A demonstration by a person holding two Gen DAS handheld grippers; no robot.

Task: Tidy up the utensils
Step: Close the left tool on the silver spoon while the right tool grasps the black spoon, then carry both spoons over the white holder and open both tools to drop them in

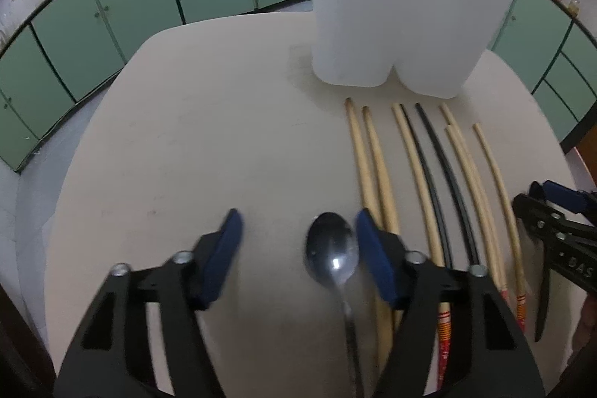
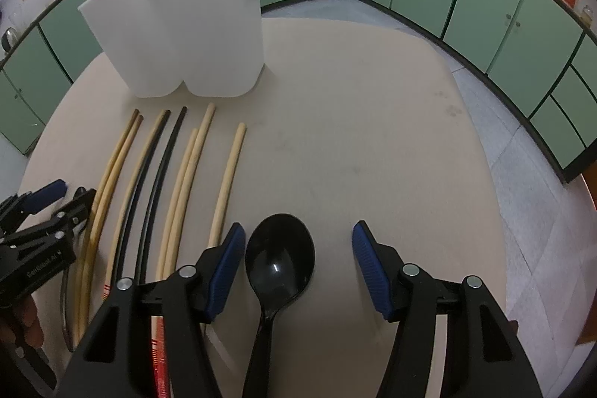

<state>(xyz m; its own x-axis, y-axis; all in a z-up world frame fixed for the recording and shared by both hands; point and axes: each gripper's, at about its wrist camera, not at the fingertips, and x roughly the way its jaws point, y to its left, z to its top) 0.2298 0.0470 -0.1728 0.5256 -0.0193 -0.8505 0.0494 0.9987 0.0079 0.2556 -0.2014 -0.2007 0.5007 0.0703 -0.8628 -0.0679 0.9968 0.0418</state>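
Note:
A metal spoon (image 1: 331,256) lies on the beige table (image 1: 186,144) between the fingers of my open left gripper (image 1: 298,241), near the right pad. A black plastic spoon (image 2: 280,260) lies between the fingers of my open right gripper (image 2: 298,248), near the left pad. Several wooden and black chopsticks (image 1: 429,174) lie side by side between the two grippers; they also show in the right wrist view (image 2: 168,181). A white two-compartment holder (image 1: 395,21) stands upright beyond them, and shows in the right wrist view (image 2: 179,21).
Green cabinets (image 1: 130,6) line the wall behind the table. The right gripper shows at the right edge of the left wrist view (image 1: 559,219); the left gripper shows at the left edge of the right wrist view (image 2: 44,222).

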